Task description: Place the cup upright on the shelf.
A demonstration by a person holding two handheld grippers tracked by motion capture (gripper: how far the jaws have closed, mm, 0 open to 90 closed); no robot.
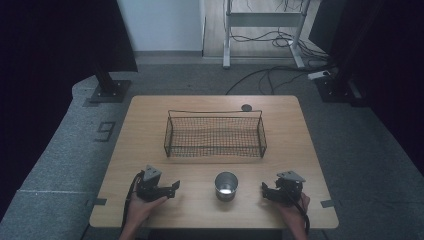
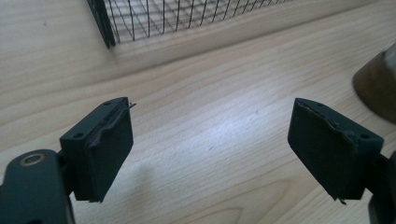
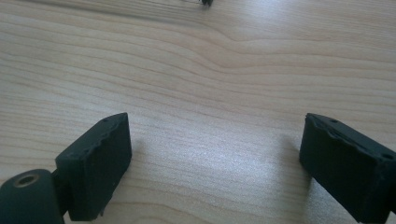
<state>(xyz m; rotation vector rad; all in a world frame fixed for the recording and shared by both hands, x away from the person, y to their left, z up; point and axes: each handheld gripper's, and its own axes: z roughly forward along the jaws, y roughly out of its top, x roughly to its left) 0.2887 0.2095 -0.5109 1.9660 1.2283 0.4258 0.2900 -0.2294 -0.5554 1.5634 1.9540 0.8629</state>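
A shiny metal cup [image 1: 226,185] stands upright near the front edge of the wooden table [image 1: 150,115], between my two grippers. Behind it sits a black wire basket [image 1: 215,134], with nothing visible inside. My left gripper [image 1: 172,188] is to the left of the cup, jaws open with bare wood between them [image 2: 210,144]. The cup's edge [image 2: 378,88] shows at the right of the left gripper view, and the basket's corner [image 2: 140,18] at its top. My right gripper [image 1: 266,192] is right of the cup, open over bare wood [image 3: 215,158].
A small dark round disc [image 1: 246,107] lies at the table's far edge behind the basket. Beyond the table are grey floor, cables and a desk frame [image 1: 260,30]. Dark stands rise at both back corners.
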